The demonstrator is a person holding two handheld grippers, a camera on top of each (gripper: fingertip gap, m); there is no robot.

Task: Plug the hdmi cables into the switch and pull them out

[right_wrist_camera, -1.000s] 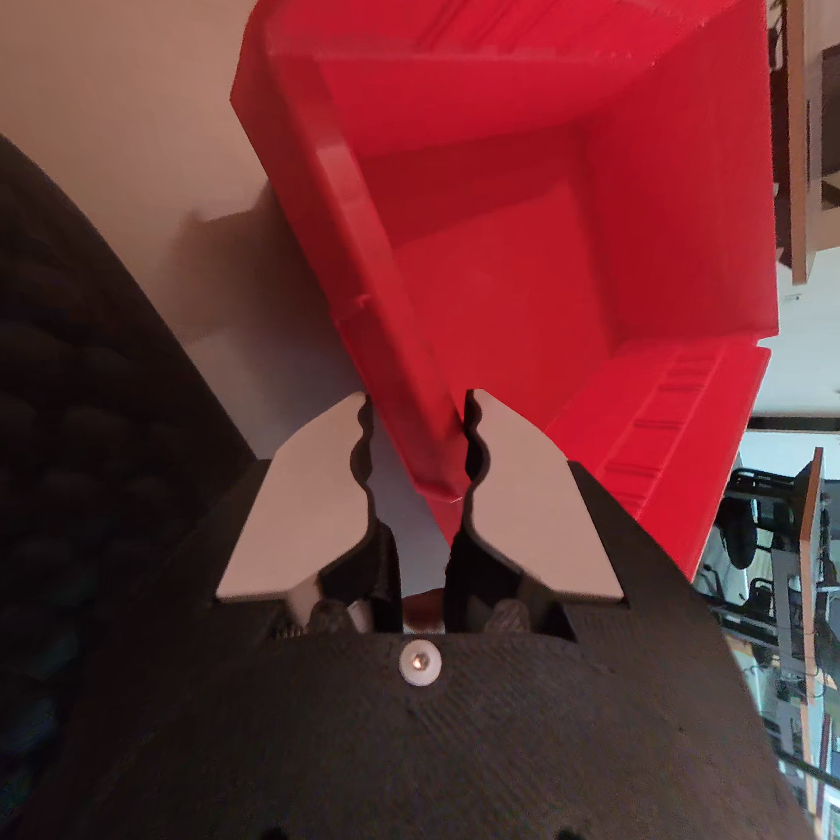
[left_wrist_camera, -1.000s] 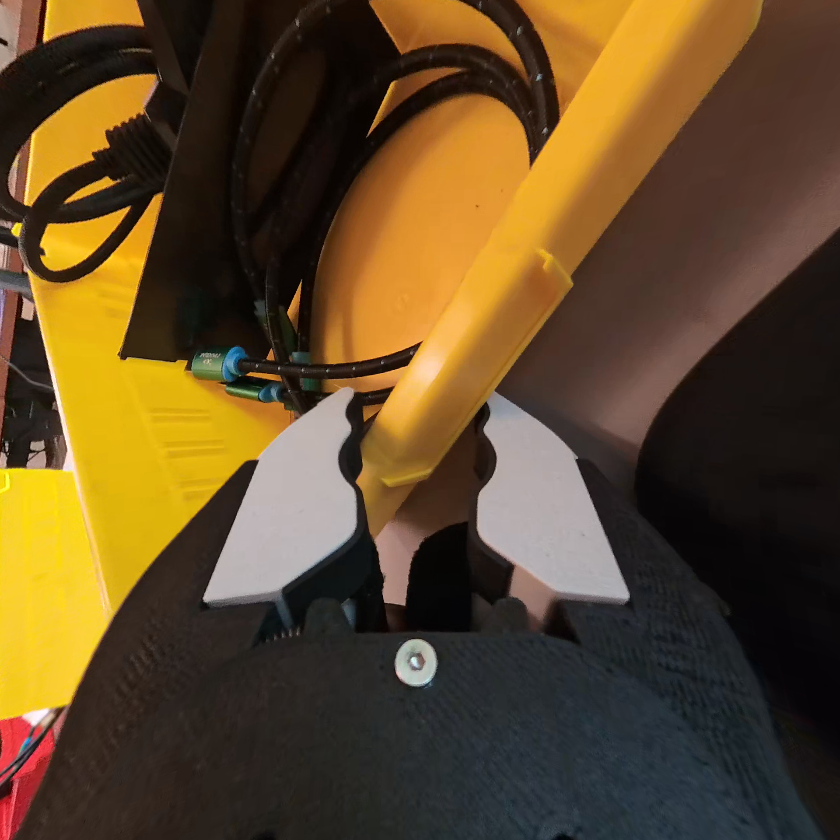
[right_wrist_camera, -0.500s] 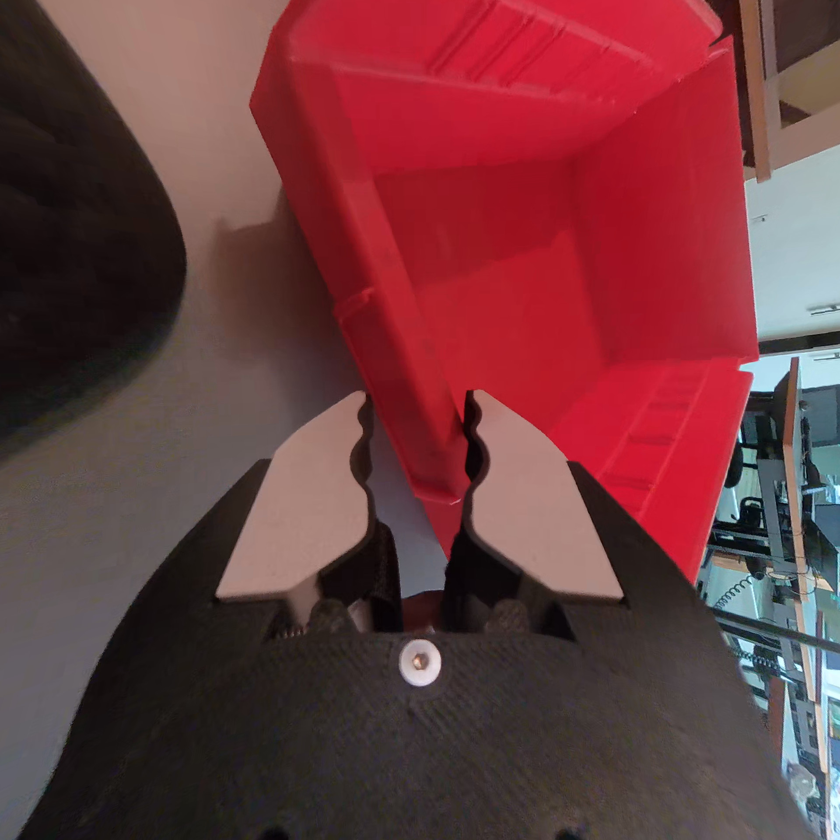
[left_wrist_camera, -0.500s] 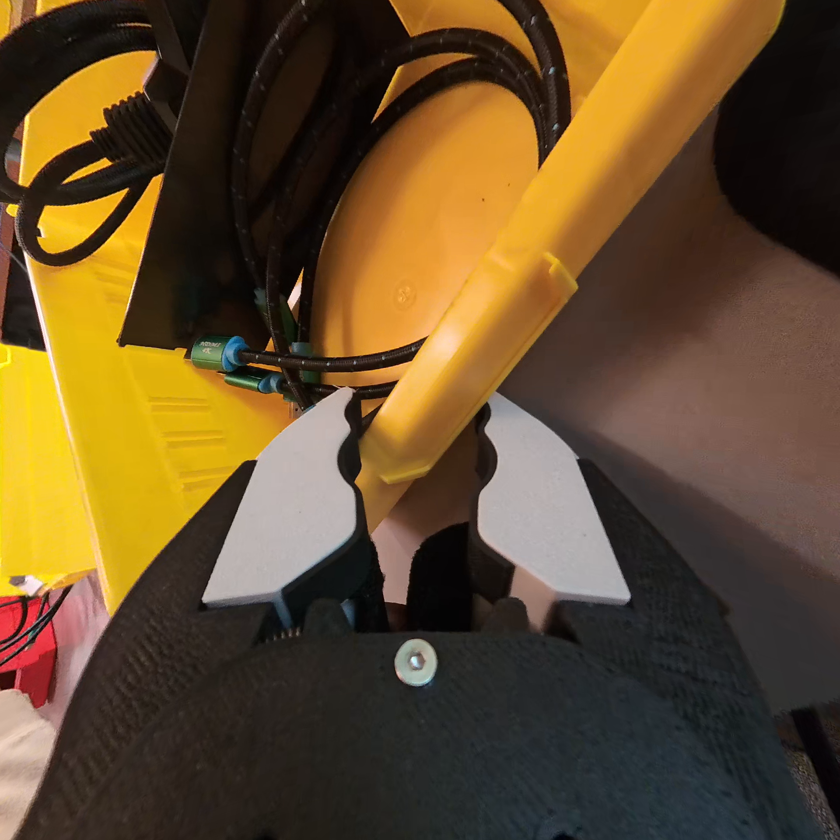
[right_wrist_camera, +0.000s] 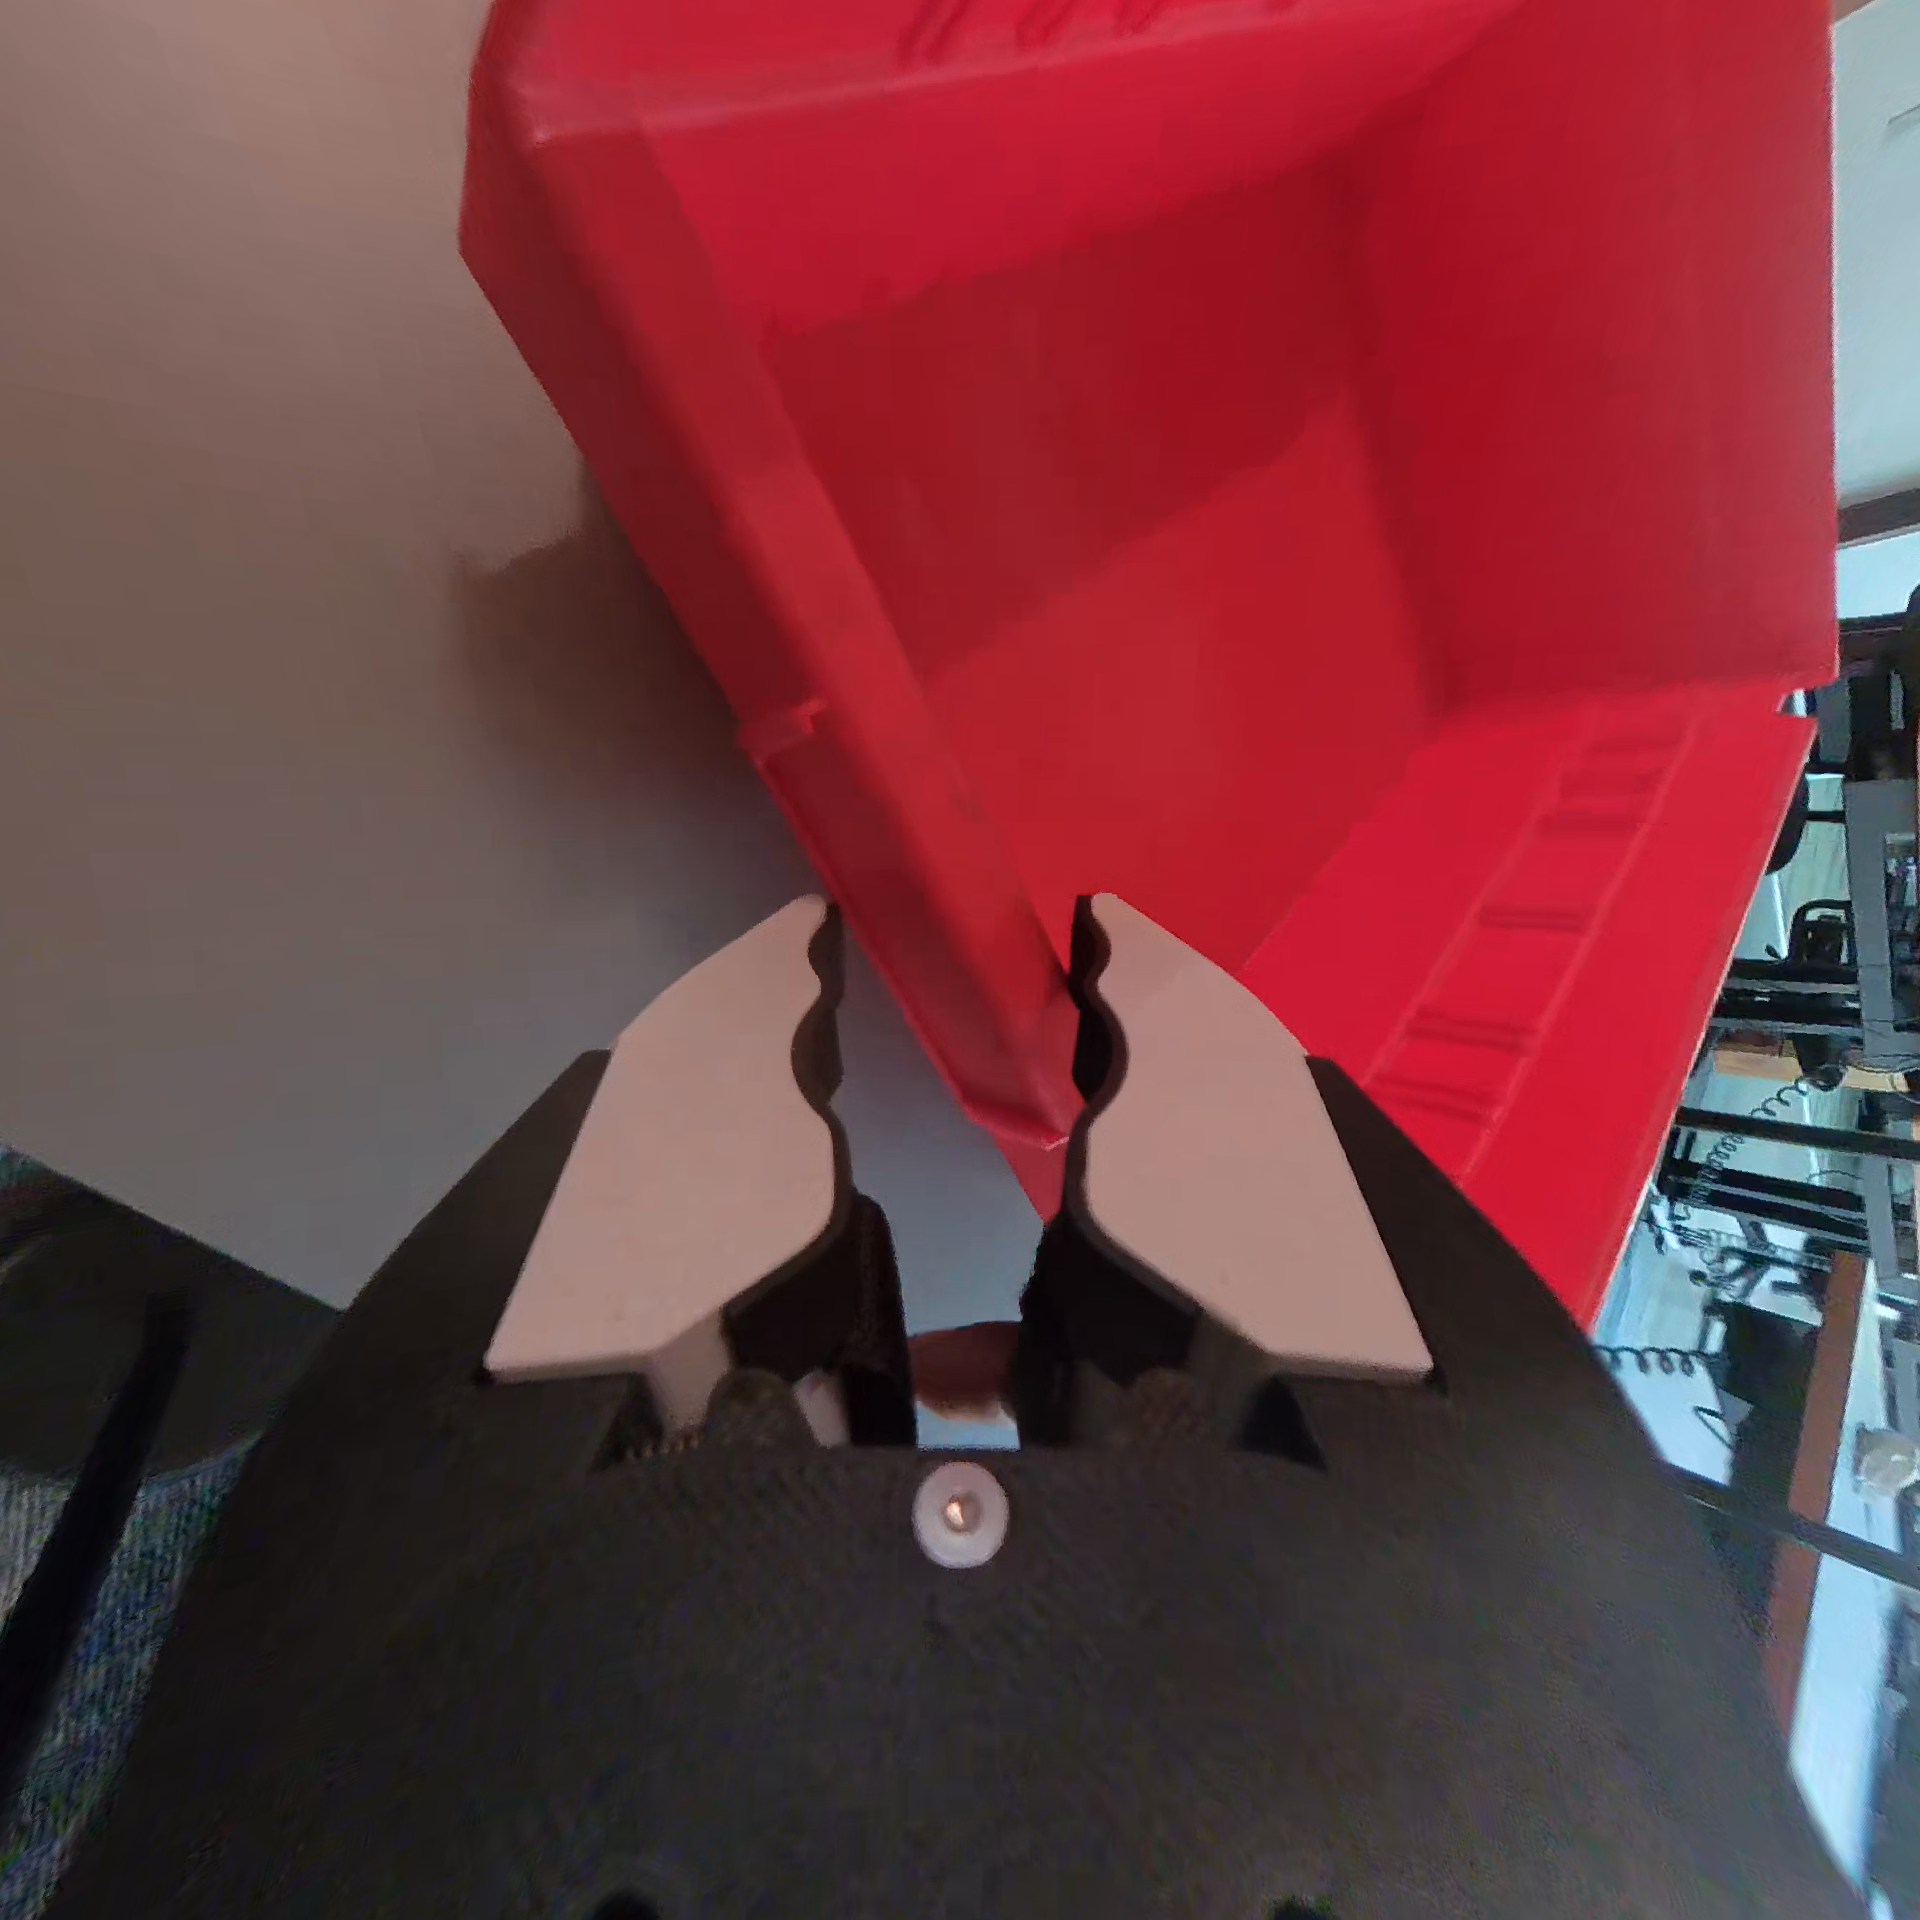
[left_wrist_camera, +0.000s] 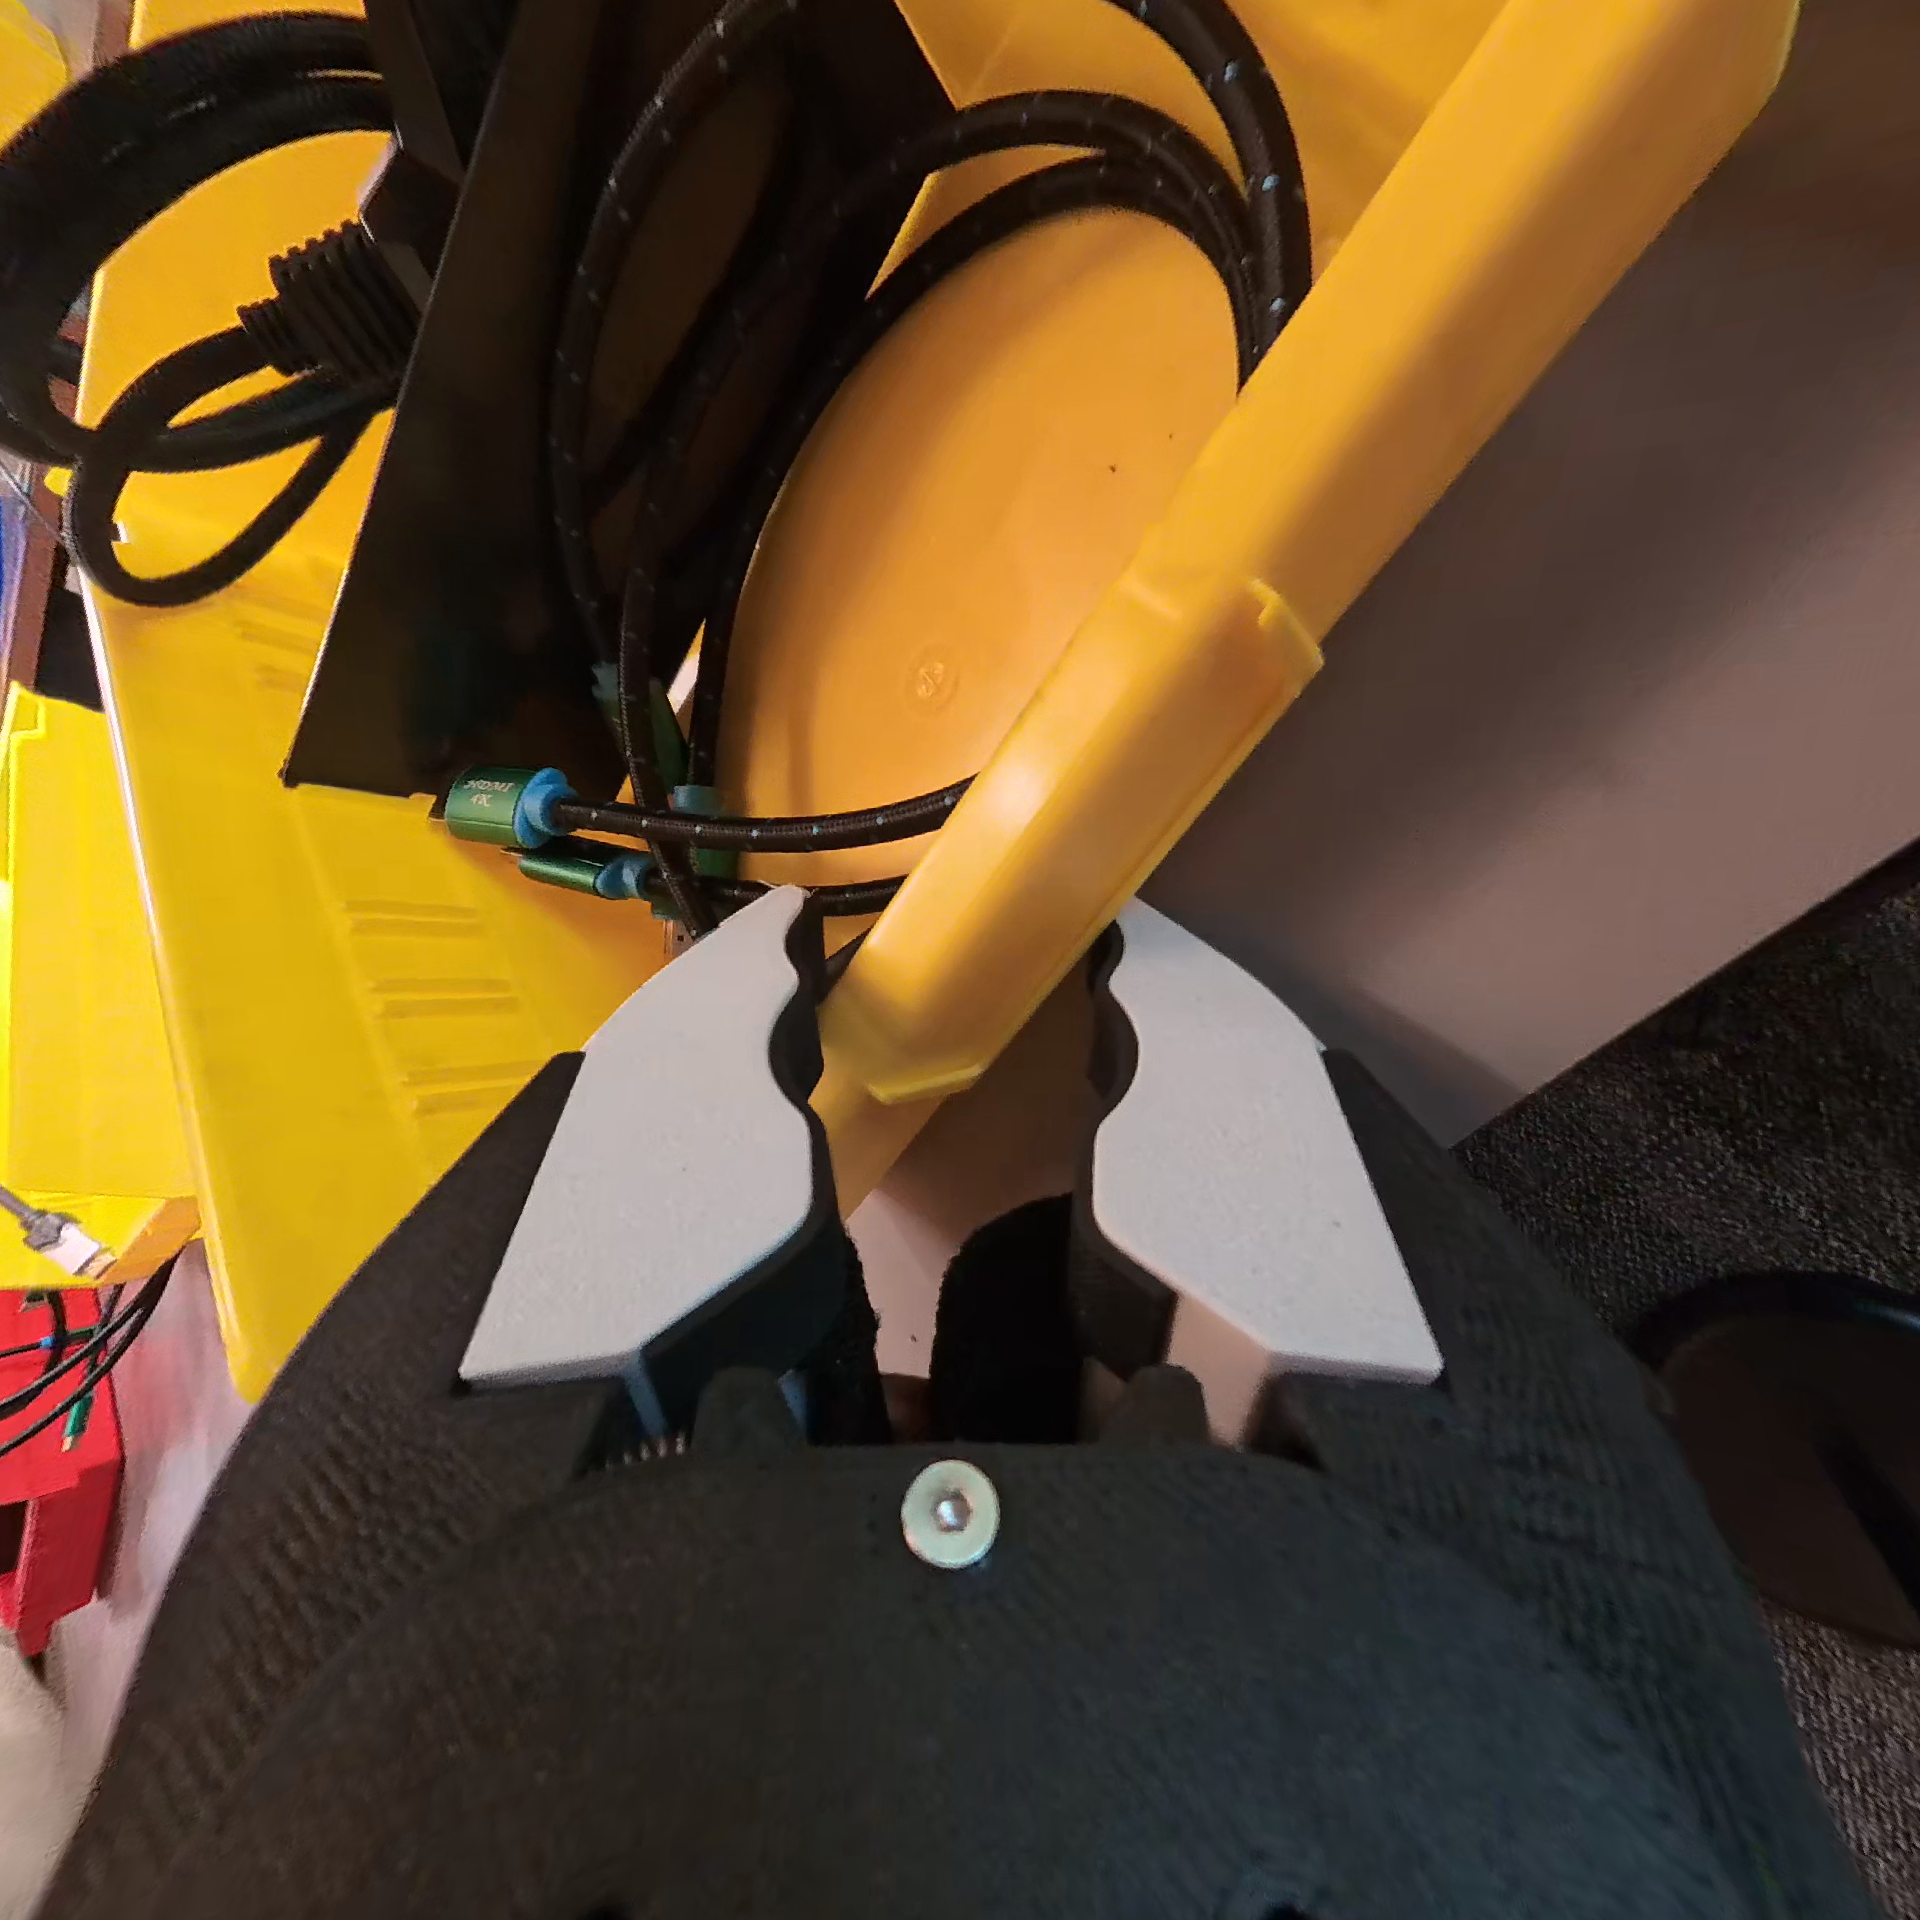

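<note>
My left gripper is shut on the rim of a yellow bin and holds it tilted. Inside the bin lie a black switch box, coiled black braided HDMI cables and green plugs. One green plug sits at the switch's lower edge; I cannot tell if it is plugged in. My right gripper is shut on the side wall of an empty red bin, also tilted.
A second yellow bin and a red bin holding cables sit at the left. A grey tabletop ends at dark carpet with a black round base. Desks and chairs stand at the right.
Both grippers moved with their bins still held. The large dark shape beside each bin has left the view, and the table edge and carpet now show below.
</note>
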